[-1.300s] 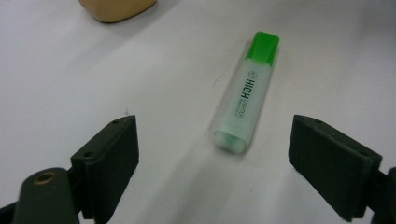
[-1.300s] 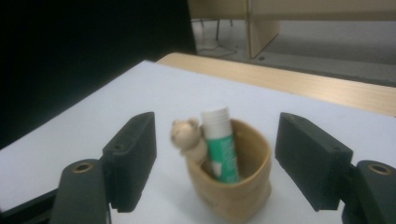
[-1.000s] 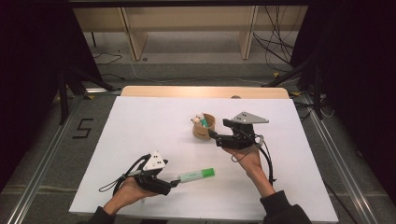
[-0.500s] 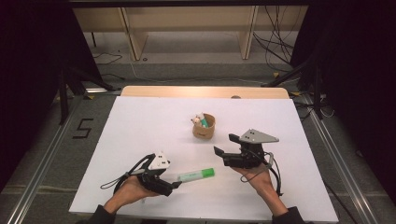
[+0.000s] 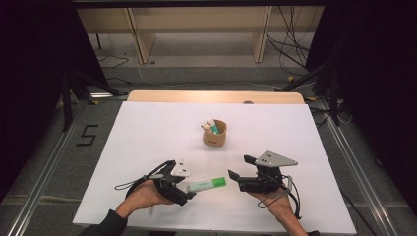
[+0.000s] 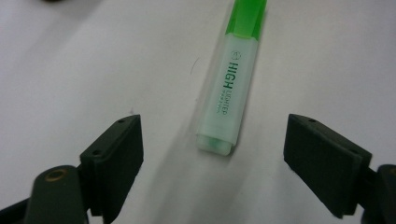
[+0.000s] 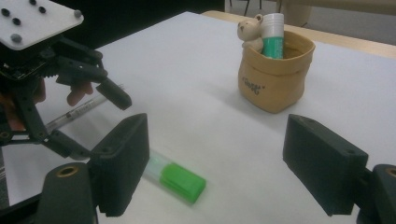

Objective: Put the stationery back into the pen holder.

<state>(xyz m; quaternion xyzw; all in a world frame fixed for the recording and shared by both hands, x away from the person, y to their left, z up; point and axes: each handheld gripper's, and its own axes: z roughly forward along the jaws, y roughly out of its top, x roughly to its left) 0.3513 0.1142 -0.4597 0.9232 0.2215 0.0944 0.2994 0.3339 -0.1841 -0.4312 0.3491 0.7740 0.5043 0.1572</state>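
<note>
A green highlighter (image 5: 206,185) lies flat on the white table (image 5: 147,132), its pale body toward my left gripper and its green cap toward my right one. My left gripper (image 5: 189,191) is open, and its jaws stand on either side of the highlighter's (image 6: 231,88) butt end without touching it. My right gripper (image 5: 239,166) hovers open just right of the cap, with nothing between its jaws. In the right gripper view the highlighter (image 7: 175,177) lies low at the left, partly behind the left jaw. A tan pouch (image 5: 215,133) stands mid-table.
The pouch (image 7: 273,79) holds a green-and-white glue stick (image 7: 272,35) and a small bear figure (image 7: 247,32). A clear pen-like stick (image 7: 77,113) lies by my left hand. A wooden strip (image 5: 216,97) edges the table's far side.
My right gripper has drawn back from the pouch toward the near edge and now sits by the highlighter's cap. The left gripper and highlighter have stayed put.
</note>
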